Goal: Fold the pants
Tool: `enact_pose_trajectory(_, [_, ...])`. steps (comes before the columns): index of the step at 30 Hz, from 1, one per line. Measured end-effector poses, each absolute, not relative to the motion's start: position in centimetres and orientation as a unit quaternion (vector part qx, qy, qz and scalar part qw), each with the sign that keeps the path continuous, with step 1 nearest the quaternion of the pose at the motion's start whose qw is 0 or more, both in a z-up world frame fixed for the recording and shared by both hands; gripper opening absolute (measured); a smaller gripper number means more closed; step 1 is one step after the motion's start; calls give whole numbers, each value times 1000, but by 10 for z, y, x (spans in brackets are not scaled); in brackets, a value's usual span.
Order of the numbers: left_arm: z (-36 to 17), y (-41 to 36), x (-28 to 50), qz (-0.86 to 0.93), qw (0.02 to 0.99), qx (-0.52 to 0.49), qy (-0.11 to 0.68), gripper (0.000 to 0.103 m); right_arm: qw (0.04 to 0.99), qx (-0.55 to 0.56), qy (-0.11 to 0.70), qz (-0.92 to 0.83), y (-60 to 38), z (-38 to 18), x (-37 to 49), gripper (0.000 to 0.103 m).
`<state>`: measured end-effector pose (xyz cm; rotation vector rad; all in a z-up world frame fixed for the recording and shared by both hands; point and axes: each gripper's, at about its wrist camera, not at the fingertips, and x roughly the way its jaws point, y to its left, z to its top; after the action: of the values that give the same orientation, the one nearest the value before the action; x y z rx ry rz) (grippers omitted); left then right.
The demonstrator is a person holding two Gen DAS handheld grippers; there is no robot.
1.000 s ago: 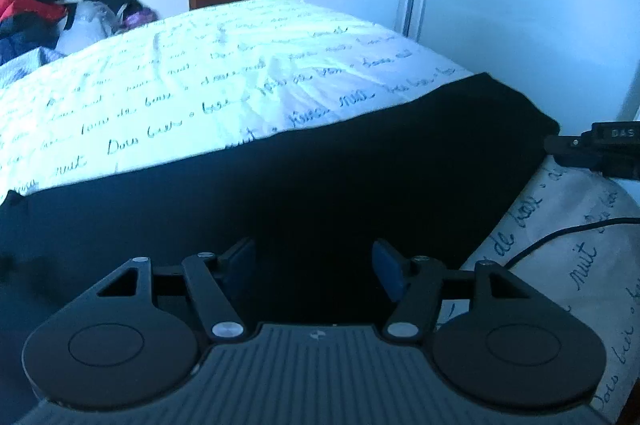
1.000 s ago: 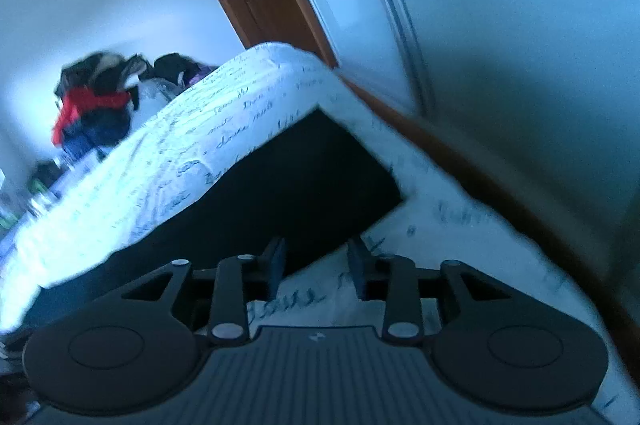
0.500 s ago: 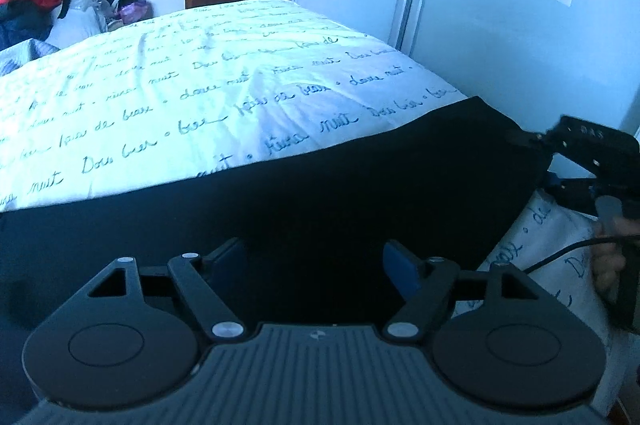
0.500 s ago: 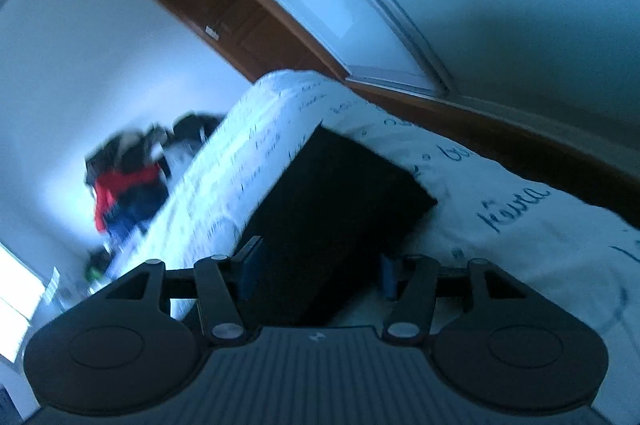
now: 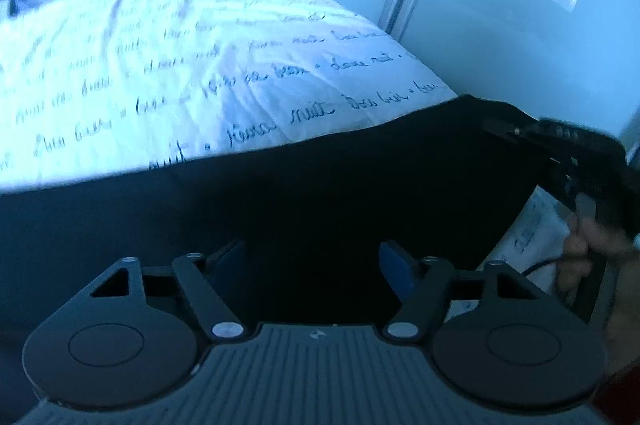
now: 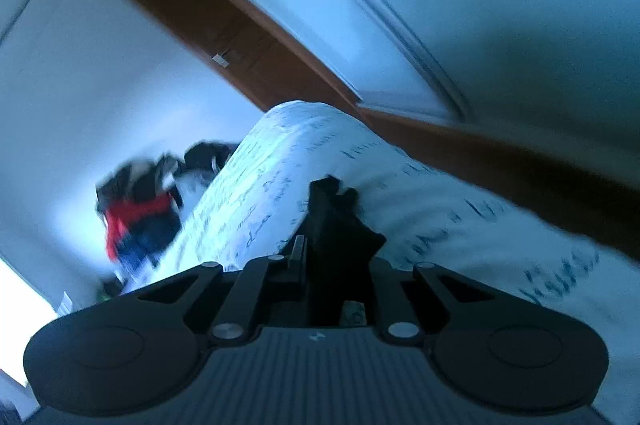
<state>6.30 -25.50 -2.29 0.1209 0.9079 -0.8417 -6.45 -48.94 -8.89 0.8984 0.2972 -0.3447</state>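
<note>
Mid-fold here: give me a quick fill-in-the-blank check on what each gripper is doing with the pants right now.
1. The right gripper has its jaws ____ on a bunched corner of the black pants.
2. The left gripper has its jaws ____, with only flat cloth below them.
3. The pants lie on a white bedcover printed with dark ____.

Missing words: shut; open; handwriting

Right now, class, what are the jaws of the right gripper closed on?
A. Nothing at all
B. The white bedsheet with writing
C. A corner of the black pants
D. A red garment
C: in the right wrist view the right gripper has its jaws pinched on a bunched corner of the black pants, lifted off the bedsheet.
</note>
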Motion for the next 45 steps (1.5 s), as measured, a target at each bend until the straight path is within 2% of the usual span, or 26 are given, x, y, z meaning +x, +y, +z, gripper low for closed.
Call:
enact_pose_trajectory(8, [-32,-237,106,-431,720,-183,512,76,948,205,195,-145,-425,-46,-42,10])
enact_pose_trajectory(12, [-36,-240,119,-452,666,-282,523,86,963,105,217,-122,-388,-40,-29,10])
enact_pose_trajectory(15, [-41,-248,126,-449,637,-329,532,87,968,40,228,-101,-357,-39,-25,10])
enact_pose_trajectory(21, [-53,-251,137,-429,617,-369,547,86,971,-20,231,-60,-315,-38,-31,10])
enact_pose_trajectory(23, [-55,-246,137,-426,615,-373,549,82,971,-31,231,-49,-304,-39,-35,10])
enact_pose_trajectory(24, [-57,-246,138,-423,617,-371,549,77,972,-32,231,-39,-299,-39,-36,10])
enact_pose_trajectory(26, [-59,-240,139,-414,626,-366,551,64,971,-41,234,-30,-289,-43,-34,10])
enact_pose_trajectory(28, [-58,-236,138,-402,646,-346,549,43,969,-58,238,-27,-278,-47,-36,10])
enact_pose_trajectory(29, [-56,-232,137,-394,662,-331,545,39,968,-66,240,-27,-276,-47,-31,10])
enact_pose_trajectory(31, [-53,-227,134,-384,689,-307,533,23,966,-83,241,-30,-268,-49,-30,10])
enact_pose_trajectory(33, [-50,-224,131,-377,708,-285,525,16,966,-93,240,-31,-259,-50,-29,10])
enact_pose_trajectory(36, [-47,-223,127,-378,723,-262,516,12,963,-108,244,-30,-255,-51,-25,10])
enact_pose_trajectory(39, [-44,-224,124,-380,736,-242,506,11,958,-127,256,-36,-252,-56,-24,13])
enact_pose_trajectory(43, [-44,-224,119,-382,749,-220,495,12,953,-143,262,-55,-249,-58,-31,29])
enact_pose_trajectory(45, [-44,-225,116,-383,752,-215,491,12,953,-149,259,-53,-249,-58,-37,29])
